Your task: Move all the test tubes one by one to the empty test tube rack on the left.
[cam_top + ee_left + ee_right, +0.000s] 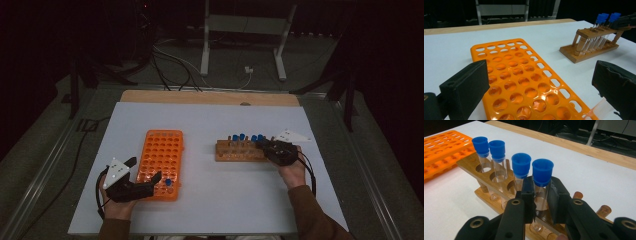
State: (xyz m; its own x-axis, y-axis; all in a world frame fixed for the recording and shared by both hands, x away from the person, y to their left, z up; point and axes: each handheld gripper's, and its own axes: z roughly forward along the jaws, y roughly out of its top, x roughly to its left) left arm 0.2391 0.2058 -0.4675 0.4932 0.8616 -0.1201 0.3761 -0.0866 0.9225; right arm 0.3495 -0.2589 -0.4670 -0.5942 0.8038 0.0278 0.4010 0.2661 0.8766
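Note:
A wooden rack (237,150) right of the table's middle holds several clear tubes with blue caps. My right gripper (541,195) is shut on the nearest tube (542,177), its pads pressing the glass just under the cap while the tube stands in its hole. Three more capped tubes (521,167) stand beyond it in the wooden rack (474,165). At the left lies an orange rack (162,160) with one blue-capped tube (168,183) near its front right corner. My left gripper (145,171) is open over that rack's near end (519,75), with nothing between its pads.
The white table top (210,200) ends at a wooden strip (210,97) along the far side. Cables and a metal stand (245,35) lie on the dark floor behind. A clear tube's rim (599,110) sits just below my left gripper's right jaw.

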